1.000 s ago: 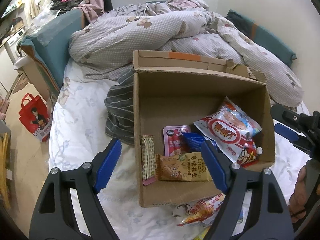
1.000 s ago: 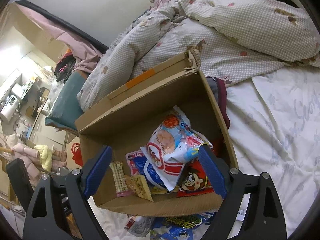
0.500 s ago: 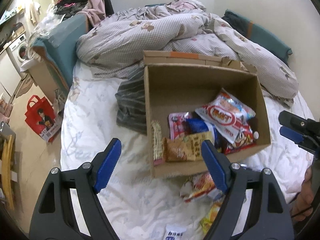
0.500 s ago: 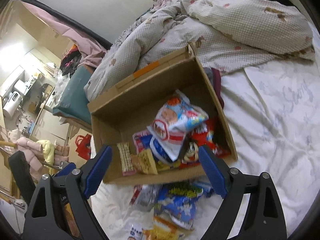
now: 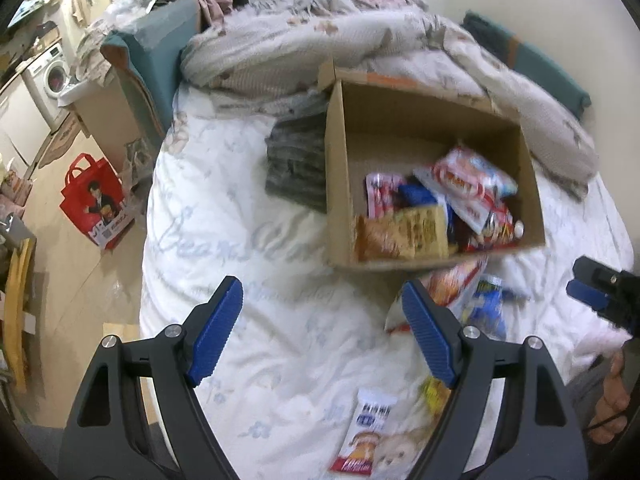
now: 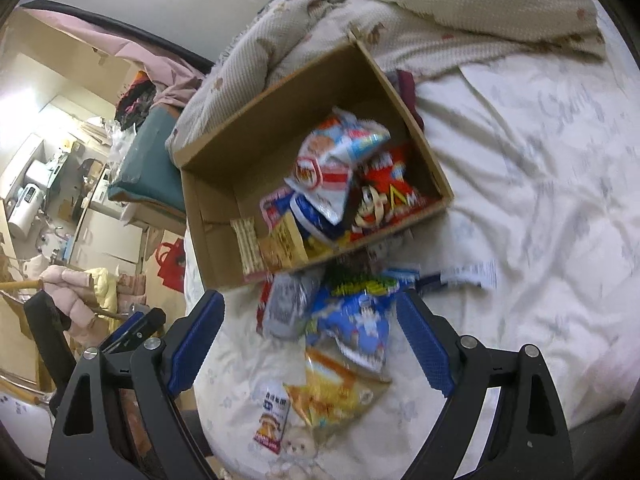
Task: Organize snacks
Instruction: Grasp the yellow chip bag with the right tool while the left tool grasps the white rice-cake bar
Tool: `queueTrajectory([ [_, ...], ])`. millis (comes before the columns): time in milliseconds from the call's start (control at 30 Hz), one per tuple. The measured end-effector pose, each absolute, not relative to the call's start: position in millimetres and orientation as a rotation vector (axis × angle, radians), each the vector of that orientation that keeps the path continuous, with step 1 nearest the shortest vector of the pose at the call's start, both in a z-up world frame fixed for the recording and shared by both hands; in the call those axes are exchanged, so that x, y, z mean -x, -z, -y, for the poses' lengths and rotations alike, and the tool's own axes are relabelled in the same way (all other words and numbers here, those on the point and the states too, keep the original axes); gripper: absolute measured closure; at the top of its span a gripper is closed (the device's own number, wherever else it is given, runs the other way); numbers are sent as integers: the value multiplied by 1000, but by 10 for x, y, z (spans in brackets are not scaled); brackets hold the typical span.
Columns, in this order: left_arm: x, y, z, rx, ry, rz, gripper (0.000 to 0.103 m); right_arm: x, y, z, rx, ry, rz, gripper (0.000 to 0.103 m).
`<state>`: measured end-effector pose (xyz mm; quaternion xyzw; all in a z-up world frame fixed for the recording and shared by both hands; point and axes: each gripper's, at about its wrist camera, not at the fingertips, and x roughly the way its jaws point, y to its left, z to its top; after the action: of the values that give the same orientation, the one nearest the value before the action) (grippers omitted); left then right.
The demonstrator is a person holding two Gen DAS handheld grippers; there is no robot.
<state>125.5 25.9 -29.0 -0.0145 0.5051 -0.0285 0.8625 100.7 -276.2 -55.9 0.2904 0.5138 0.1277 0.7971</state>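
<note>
On the bed (image 5: 280, 344), cardboard box (image 5: 340, 184) with snacks, left tool (image 5: 320, 332) and right tool (image 6: 308, 340) both wide, empty

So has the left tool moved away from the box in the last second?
Yes. The left tool has pulled back: the box looks smaller and farther, and loose snacks on the sheet now show.

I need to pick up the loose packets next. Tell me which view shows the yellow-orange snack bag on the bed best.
The right wrist view: the yellow-orange snack bag lies whole between the open fingers, though blurred. In the left wrist view only a yellow corner shows, behind the right-hand finger.
</note>
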Motion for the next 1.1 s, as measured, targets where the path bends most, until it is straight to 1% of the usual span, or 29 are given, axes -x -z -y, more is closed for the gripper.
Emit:
queueTrajectory([
  [100,-1175,451,-219,-5,79,-1131,24,-918,629,2736,-632,-274,-1140,13],
  [200,-1108,711,-157,-12,119,-1241,24,-865,665,2702,-636,-283,-1159,13],
  [333,-963,1205,-1,6,167,-1452,25,-837,684,2661,-604,-270,-1172,13],
  [500,-754,1565,284,-96,206,-1554,39,-843,769,2629,-588,-259,-1211,13],
  [533,-724,1609,314,-107,211,-1567,48,-842,797,2618,-584,-259,-1224,13],
  [567,-708,1634,329,-112,211,-1576,53,-842,817,2607,-582,-260,-1233,13],
  [633,-699,1645,339,-120,207,-1572,57,-853,853,2576,-575,-269,-1255,13],
  [700,-707,1631,326,-123,201,-1561,66,-859,882,2540,-565,-275,-1271,13],
  [733,-714,1632,328,-119,203,-1563,75,-859,892,2521,-561,-278,-1278,13],
  [833,-742,1569,296,-113,214,-1554,75,-865,962,2419,-522,-315,-1333,13],
  [900,-817,1396,194,-91,172,-1499,75,-859,1065,2261,-453,-373,-1416,13],
  [1000,-936,1209,79,-61,127,-1428,75,-809,1142,2033,-352,-442,-1479,12],
  [1067,-984,1077,-1,-51,86,-1372,75,-768,1175,1856,-237,-471,-1497,6],
  [1100,-1000,1035,-32,-42,74,-1357,75,-755,1200,1770,-171,-471,-1500,5],
])
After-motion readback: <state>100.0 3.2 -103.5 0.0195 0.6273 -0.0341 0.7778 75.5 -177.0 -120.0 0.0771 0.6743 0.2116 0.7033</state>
